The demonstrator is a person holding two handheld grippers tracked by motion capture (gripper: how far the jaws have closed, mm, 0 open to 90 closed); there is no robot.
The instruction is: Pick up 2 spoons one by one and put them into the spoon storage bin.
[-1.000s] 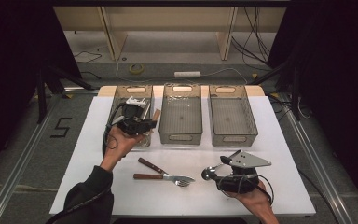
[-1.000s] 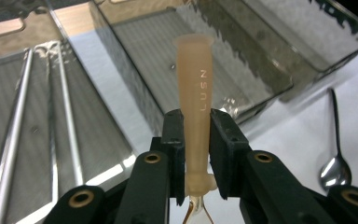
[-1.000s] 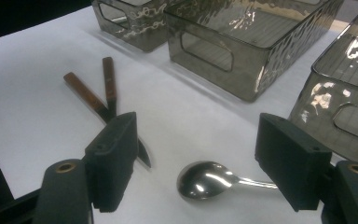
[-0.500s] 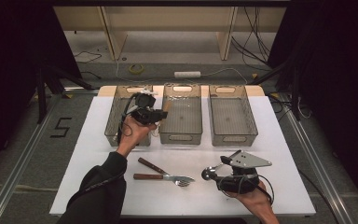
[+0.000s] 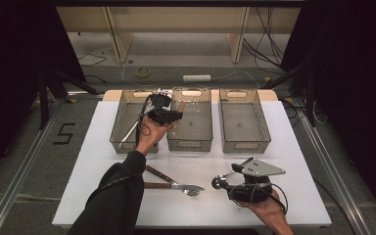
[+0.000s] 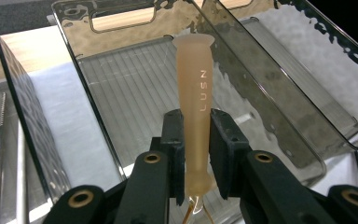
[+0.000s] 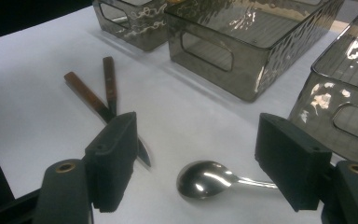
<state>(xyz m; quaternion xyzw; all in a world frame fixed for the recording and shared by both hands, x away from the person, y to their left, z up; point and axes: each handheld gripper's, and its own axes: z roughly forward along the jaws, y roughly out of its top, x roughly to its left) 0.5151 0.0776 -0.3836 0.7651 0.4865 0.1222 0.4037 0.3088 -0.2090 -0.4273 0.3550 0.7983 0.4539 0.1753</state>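
Left gripper [image 6: 196, 154] is pinching a tan handle [image 6: 195, 93] reading "LUSN", hanging over the middle bin [image 6: 121, 88]. Right gripper [image 7: 196, 163] is hovering low, jaws spread wide over a spoon [image 7: 205, 179] on the table [image 7: 37, 126].

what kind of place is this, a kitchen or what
Likely a lab or recording studio, not a kitchen: black curtains flank a white table, loose cables and a power strip lie on the floor, metal rails run alongside.

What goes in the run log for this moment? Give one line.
left gripper: shut on tan handle, over middle bin | right gripper: open over spoon | wooden-handled cutlery: on table
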